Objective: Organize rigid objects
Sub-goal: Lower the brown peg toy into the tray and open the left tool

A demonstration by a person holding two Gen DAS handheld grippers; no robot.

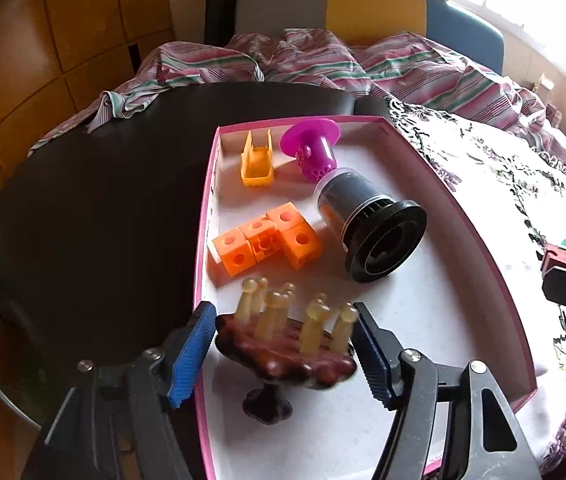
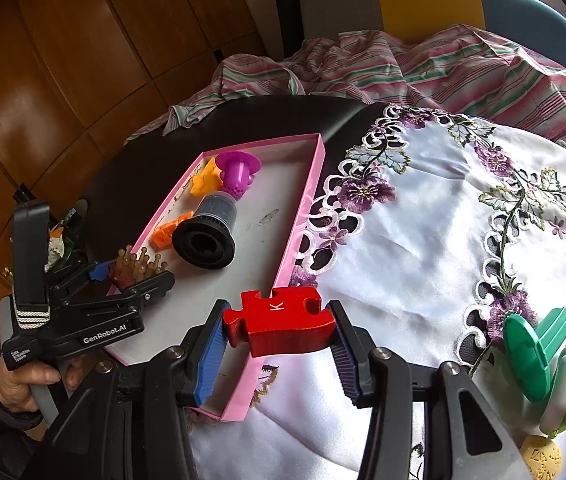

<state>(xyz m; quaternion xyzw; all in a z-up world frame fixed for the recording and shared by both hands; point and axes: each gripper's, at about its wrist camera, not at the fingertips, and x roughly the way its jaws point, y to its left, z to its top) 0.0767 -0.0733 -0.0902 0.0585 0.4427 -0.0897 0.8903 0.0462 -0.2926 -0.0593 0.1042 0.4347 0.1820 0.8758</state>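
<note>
Right gripper (image 2: 279, 344) clamps red puzzle piece (image 2: 283, 322) — "K", left gripper (image 2: 139, 276) — "GenRobot.AI"

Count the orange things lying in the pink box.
2 in view. The orange scoop lies at the far corner of the pink box, beside the purple strainer. The orange cube block lies mid-box, left of the black filter. Others could be hidden.

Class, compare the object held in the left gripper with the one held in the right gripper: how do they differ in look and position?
The brown massager in the left gripper bristles with pale knobbed pegs; the red puzzle piece in the right gripper is a flat block marked K. The massager sits over the pink box; the puzzle piece hangs over its rim. Both are clamped between blue pads.
</note>
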